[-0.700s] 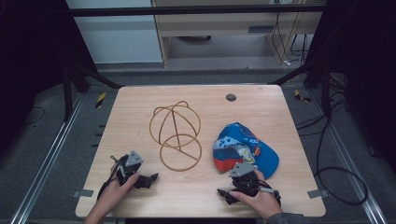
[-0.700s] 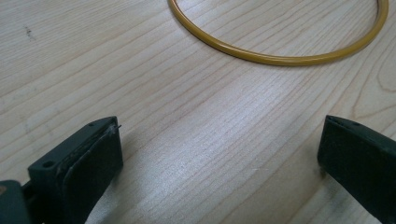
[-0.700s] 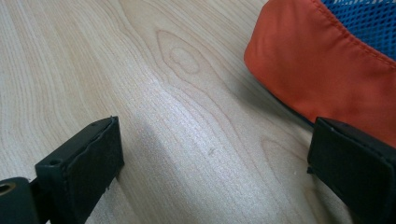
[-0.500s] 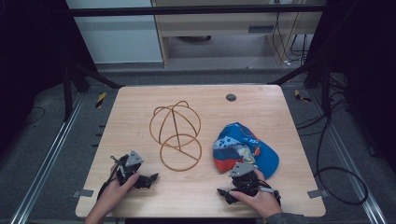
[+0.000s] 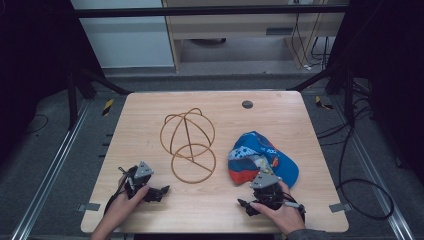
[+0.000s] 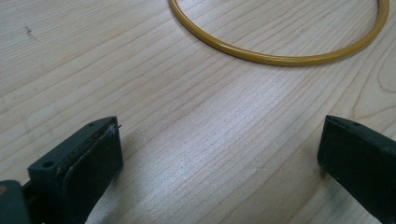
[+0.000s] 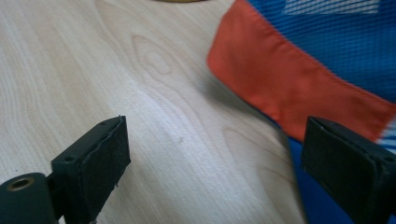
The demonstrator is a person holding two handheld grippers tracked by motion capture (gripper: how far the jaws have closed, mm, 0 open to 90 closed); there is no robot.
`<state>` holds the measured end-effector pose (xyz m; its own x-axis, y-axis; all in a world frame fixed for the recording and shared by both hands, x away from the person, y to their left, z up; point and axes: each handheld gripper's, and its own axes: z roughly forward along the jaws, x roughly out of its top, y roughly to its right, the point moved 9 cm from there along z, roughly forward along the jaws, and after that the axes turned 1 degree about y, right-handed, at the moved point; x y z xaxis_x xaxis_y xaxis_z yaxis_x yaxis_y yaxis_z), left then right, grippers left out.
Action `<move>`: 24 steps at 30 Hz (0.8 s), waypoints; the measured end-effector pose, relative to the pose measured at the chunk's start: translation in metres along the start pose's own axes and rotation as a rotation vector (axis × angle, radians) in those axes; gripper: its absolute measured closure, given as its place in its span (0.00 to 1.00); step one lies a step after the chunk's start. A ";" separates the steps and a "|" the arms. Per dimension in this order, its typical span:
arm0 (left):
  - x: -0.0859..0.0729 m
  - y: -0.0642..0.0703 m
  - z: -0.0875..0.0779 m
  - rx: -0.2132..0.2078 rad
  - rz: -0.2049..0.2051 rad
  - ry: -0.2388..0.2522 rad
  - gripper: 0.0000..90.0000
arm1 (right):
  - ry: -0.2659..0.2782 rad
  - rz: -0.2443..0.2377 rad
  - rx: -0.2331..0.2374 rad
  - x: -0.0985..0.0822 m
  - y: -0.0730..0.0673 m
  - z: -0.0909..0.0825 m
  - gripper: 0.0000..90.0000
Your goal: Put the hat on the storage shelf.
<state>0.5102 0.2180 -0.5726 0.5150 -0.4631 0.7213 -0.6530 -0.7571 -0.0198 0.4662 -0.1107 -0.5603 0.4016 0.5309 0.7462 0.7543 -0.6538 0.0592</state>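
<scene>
— Which claw is nearer the cap (image 5: 262, 156)?
— The right claw (image 5: 246, 206), jaws wide and empty; the cap lies just beyond it on the surface (image 5: 150, 115). Left claw (image 5: 162, 191), open too, faces the wire frame (image 5: 188, 144).

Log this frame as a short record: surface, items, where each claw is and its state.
surface: wooden table
items: wire hat stand at centre; blue and orange cap to its right
left claw: open, empty, on the table near the stand's base ring
right claw: open, empty, at the cap's orange edge
contact: neither claw grips anything
</scene>
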 end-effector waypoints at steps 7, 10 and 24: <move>0.000 0.000 0.000 0.001 0.000 -0.001 0.00 | -0.017 0.025 -0.043 -0.006 0.013 -0.016 0.17; 0.000 0.000 0.000 0.001 0.000 0.000 0.00 | -0.038 0.036 -0.060 -0.010 0.023 -0.029 0.21; 0.000 0.001 0.000 0.002 -0.002 0.000 0.00 | -0.130 0.081 -0.094 -0.008 0.079 -0.067 0.15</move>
<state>0.5095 0.2179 -0.5726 0.5164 -0.4618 0.7212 -0.6512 -0.7587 -0.0195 0.4881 -0.2024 -0.5173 0.5276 0.5354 0.6595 0.6672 -0.7417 0.0683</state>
